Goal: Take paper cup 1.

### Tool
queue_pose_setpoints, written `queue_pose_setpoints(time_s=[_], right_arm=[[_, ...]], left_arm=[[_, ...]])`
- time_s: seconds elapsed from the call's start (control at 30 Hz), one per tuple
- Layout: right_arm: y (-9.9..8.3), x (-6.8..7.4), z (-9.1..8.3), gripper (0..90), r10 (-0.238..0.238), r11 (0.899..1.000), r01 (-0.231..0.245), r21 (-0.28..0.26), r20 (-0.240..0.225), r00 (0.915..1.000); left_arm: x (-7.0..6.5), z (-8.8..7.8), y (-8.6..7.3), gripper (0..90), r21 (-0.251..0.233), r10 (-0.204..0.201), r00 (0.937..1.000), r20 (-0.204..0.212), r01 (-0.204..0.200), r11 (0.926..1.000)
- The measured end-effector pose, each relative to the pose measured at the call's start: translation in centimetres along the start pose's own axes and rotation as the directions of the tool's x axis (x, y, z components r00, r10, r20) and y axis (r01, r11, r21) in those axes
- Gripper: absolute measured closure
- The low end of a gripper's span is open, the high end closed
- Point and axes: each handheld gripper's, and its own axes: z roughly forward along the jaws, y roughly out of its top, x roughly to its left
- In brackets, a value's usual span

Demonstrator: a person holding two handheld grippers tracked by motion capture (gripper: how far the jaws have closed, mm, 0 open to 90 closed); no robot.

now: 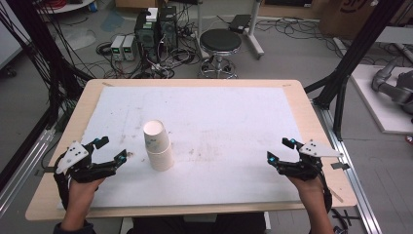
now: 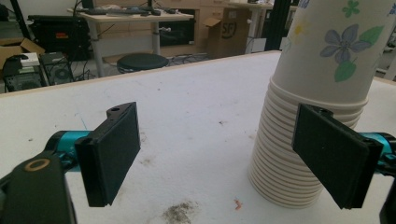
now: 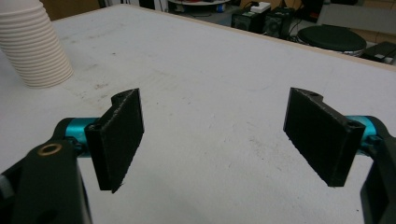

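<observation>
A cluttered lab floor with computer towers, trailing cables and a black round stool point(image 1: 220, 41) lies beyond a wooden bench point(image 1: 73, 122) covered by a white, somewhat stained mat point(image 1: 234, 122). On the mat, left of centre, stands a stack of paper cups point(image 1: 158, 145), mouths down and nested, so that the ribbed rims pile up at the base and the flower-printed wall of the topmost cup rises above them. It leans a little in the high view. Standing upside down, the stack offers a plain tapered wall to pinch from the side, and likely lets the top cup be lifted off the rest.

The left hand-held gripper point(image 1: 111, 148) rests low over the mat just beside the stack, jaws spread wide with nothing between them. In the left gripper view its far jaw overlaps the stack's rims, though whether the pad touches them cannot be told. That nearness suggests it is lined up to close on the cups.

The right hand-held gripper point(image 1: 279, 149) sits well apart near the right edge of the mat, also spread and empty, pointing across bare mat toward the stack. It seems to be waiting its turn, perhaps to steady or take a cup.
</observation>
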Motion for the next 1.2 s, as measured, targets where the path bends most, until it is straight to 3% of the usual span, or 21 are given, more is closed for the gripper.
queue_pose_setpoints(time_s=[0.43, 0.8, 1.2], right_arm=[[-0.3, -0.2, -0.4, 20.8, 0.02, 1.0, -0.021, 0.019, 0.021, 0.9996], [0.4, 0.3, 0.2, 20.8, -0.001, 1.0, 0.001, 0.003, 0.0, 1.0], [0.5, 0.6, 0.1, 20.8, -0.001, 1.0, 0.001, 0.002, -0.008, 1.0]], left_arm=[[0.8, 0.8, 0.5, 15.4, -0.02, -0.019, 0.9998, 0.007, 0.019, 0.9996], [-0.8, 0.1, 1.9, 15.2, -0.032, -0.012, 0.9986, 0.052, 0.014, 0.9994], [-2.6, 0.5, 4.7, 15.2, -0.041, -0.001, 0.9913, 0.132, 0.006, 0.9991]])
